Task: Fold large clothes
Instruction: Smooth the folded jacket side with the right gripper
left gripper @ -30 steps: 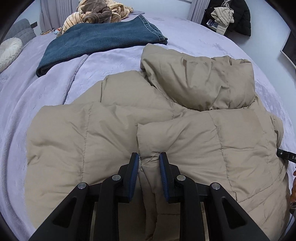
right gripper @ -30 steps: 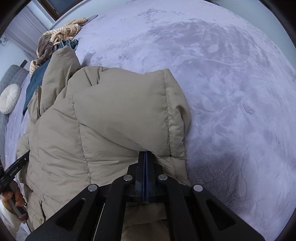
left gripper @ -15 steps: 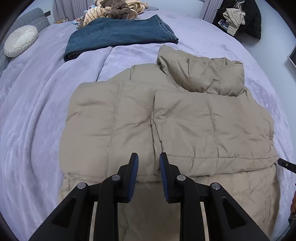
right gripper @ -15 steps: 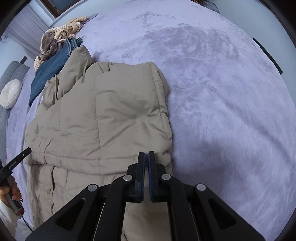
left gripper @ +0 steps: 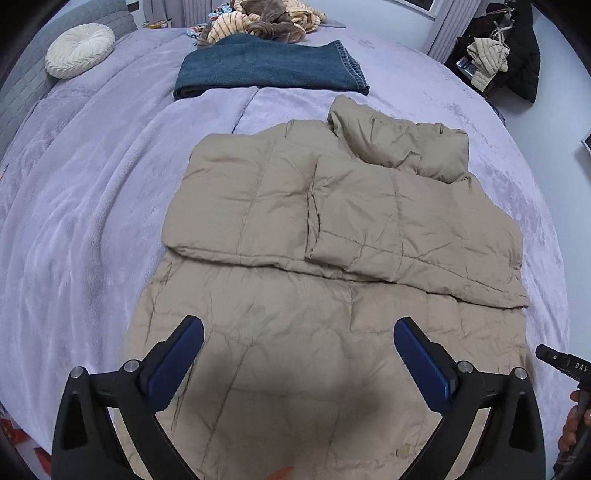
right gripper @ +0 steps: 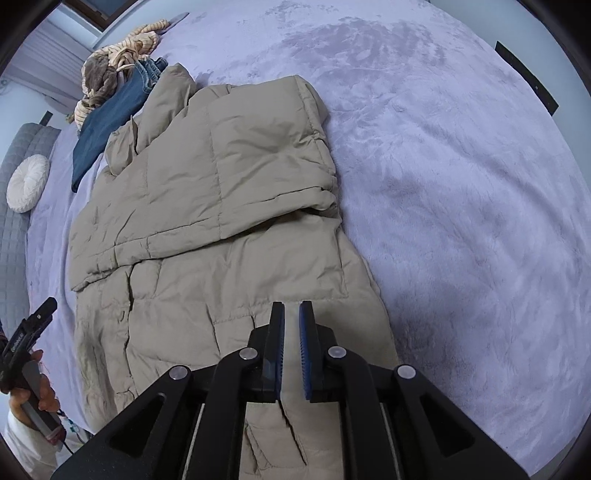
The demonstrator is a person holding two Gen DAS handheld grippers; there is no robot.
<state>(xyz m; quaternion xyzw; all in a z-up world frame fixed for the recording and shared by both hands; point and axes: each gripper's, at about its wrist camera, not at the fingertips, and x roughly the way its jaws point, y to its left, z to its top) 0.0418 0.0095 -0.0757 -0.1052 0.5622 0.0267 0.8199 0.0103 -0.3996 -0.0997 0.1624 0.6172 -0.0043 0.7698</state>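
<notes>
Beige puffer jacket (left gripper: 332,258) lies flat on the lavender plush bed cover (left gripper: 92,221), both sleeves folded across its chest and the hood bunched at the far end. From the left wrist view, the left gripper (left gripper: 298,332) hovers over the jacket's lower body with its blue-padded fingers spread wide, holding nothing; folded blue jeans (left gripper: 269,68), a heap of striped and brown clothes (left gripper: 258,22), a round cream cushion (left gripper: 79,50) and dark coats hanging by the wall (left gripper: 517,48) show beyond. Only the right wrist view shows the jacket's right edge (right gripper: 354,236) and the bare cover beside it; there the right gripper (right gripper: 291,308) hangs above the hem, fingers narrowly parted, empty.
</notes>
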